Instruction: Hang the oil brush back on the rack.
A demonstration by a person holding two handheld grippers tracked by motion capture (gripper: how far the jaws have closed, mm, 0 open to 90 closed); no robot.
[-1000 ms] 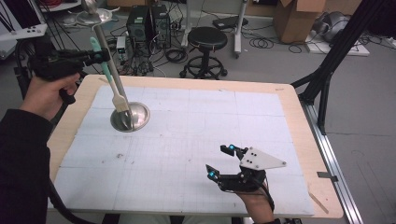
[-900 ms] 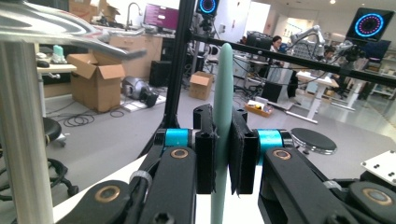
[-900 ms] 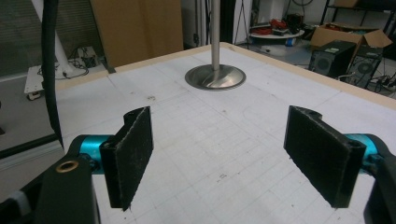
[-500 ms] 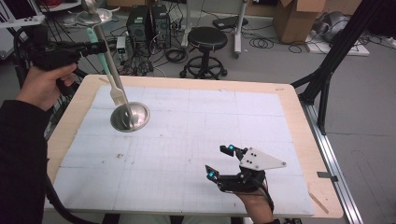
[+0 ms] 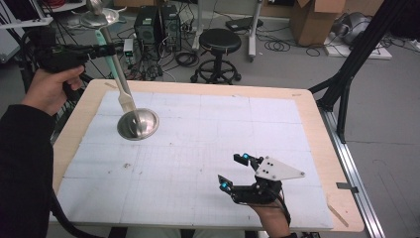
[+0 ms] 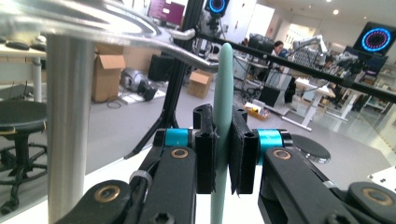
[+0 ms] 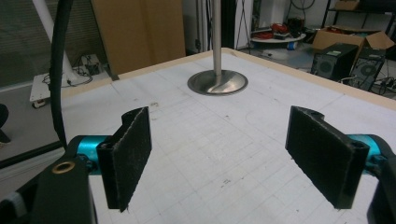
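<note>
Tongs, mine: left gripper (image 6: 223, 154) clamps slim mint-green utensil handle (image 6: 222, 93) beside tall steel stand (image 5: 138, 123) on white gridded mat (image 5: 208, 148); right gripper (image 7: 224, 158) gapes wide, well apart from stand.

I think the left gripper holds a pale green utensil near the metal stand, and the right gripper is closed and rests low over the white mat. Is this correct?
One detail is wrong: the right gripper is open, not closed. The right gripper view shows its jaws wide apart with nothing between them. The rest holds: the left gripper clamps the pale green utensil by the metal stand.
</note>
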